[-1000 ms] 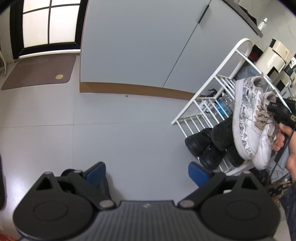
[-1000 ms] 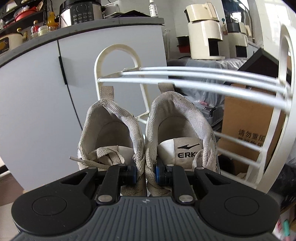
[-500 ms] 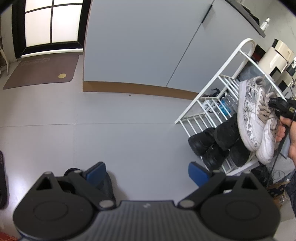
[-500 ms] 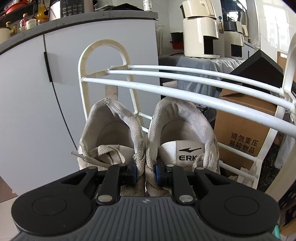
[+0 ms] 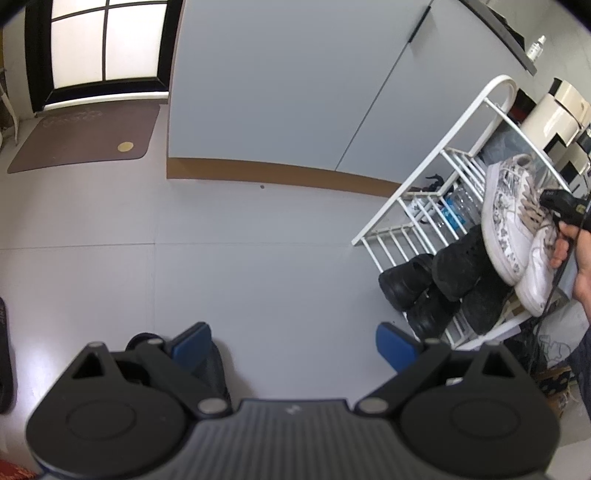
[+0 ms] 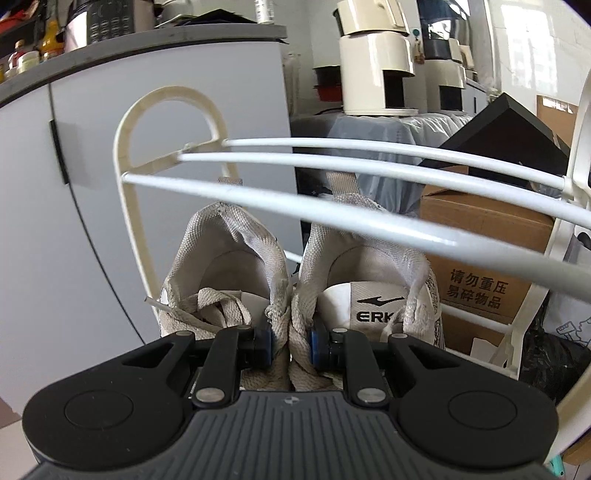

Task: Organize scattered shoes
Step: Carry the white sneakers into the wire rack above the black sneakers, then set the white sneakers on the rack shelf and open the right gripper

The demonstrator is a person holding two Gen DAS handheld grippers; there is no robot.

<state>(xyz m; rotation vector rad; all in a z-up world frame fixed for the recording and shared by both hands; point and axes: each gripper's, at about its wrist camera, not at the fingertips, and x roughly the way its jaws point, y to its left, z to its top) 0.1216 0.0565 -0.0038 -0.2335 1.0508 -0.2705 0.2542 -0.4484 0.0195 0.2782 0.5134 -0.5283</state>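
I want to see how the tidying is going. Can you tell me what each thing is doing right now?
Right tool: shut, pinching both white sneakers by their inner collars.
White sneakers: held together in the air, partly under the rack's top bars.
Left tool: open, holding nothing, above the floor.
Shoe rack: standing upright by the cabinet.
Black shoes: resting on the rack's bottom shelf.
Cabinet doors: closed.

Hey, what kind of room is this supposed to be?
Probably a home entryway beside a kitchen: a doormat lies at a glazed door, a white shoe rack holds shoes, and a rice cooker and bottles sit on the cabinet top.
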